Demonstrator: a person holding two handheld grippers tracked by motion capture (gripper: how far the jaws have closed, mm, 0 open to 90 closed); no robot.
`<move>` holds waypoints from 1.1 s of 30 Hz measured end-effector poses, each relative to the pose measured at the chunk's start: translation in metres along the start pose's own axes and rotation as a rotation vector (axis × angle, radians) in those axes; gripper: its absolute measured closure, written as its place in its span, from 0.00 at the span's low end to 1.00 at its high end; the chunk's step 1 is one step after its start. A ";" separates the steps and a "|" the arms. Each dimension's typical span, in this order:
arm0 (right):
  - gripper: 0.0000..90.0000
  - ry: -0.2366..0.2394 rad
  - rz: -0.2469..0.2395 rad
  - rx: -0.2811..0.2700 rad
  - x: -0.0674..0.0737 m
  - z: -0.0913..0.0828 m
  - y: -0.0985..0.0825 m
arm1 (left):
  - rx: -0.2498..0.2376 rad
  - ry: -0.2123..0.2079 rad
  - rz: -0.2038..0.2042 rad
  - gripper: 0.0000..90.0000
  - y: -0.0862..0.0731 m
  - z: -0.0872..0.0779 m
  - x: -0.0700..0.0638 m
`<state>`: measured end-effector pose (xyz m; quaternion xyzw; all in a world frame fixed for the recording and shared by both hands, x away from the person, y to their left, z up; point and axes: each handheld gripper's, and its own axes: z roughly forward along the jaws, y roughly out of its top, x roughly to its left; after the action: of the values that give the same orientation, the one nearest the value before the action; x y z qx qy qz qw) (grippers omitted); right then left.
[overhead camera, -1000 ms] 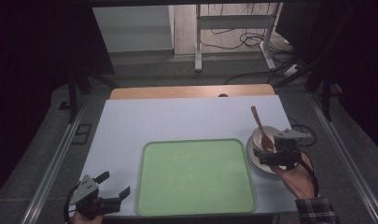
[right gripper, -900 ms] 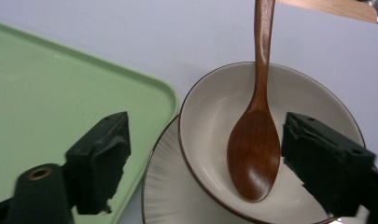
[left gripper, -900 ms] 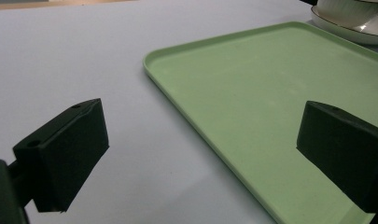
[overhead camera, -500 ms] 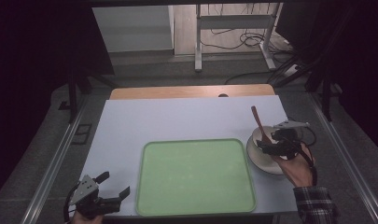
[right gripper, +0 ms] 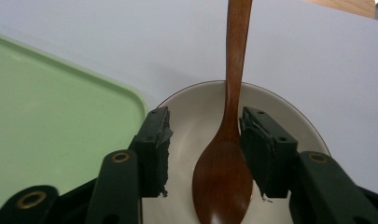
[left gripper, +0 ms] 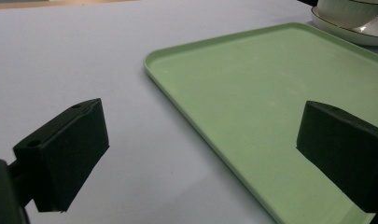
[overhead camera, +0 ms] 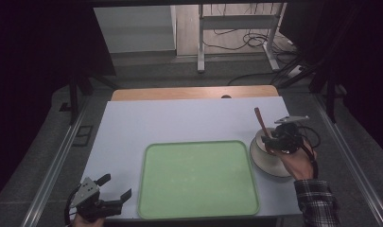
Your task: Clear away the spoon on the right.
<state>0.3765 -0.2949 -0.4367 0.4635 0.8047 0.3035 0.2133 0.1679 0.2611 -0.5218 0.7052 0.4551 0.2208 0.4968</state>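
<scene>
At the front left corner of the table, the left gripper is seen in the high view, held just off the front edge with its jaws spread wide and nothing between them. In the left gripper view the two black, blocky jaw pads are shown well apart, one over the bare surface and the other over the near rim of the green tray. The table top is observed to be a smooth, matt, pale sheet; a strip of wood is exposed along its far edge.

The green tray is found at the front middle of the table, a flat rectangle with rounded corners and a low raised rim, its surface faintly speckled. Its front edge lies close to the table's front edge.

Just beside the tray's right rim, near the right edge of the table, a white bowl is noted. In the left gripper view it is resolved as a bowl standing on a shallow white saucer with a thin dark rim line, a detail not distinguishable from above.

The right gripper is placed over the bowl, held by a hand in a plaid sleeve. In the right gripper view, a glossy brown wooden spoon is seen lying in the bowl, its oval head toward the camera and its handle passing over the far rim. The jaws are set at a moderate gap on either side of the spoon's neck; contact with the wood cannot be confirmed on either side.
</scene>
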 end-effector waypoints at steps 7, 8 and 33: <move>0.71 -0.015 -0.012 0.027 -0.004 0.007 0.011 | -0.001 0.000 -0.001 0.02 0.000 0.000 0.000; 0.72 -0.017 -0.012 0.032 -0.005 0.008 0.012 | -0.001 0.000 -0.001 0.02 0.000 0.000 0.000; 0.89 -0.057 -0.031 0.103 -0.009 0.037 0.026 | 0.000 0.000 -0.003 0.02 0.000 0.000 0.001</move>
<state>0.4198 -0.2826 -0.4449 0.4698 0.8198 0.2451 0.2170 0.1681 0.2619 -0.5222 0.7043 0.4563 0.2201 0.4973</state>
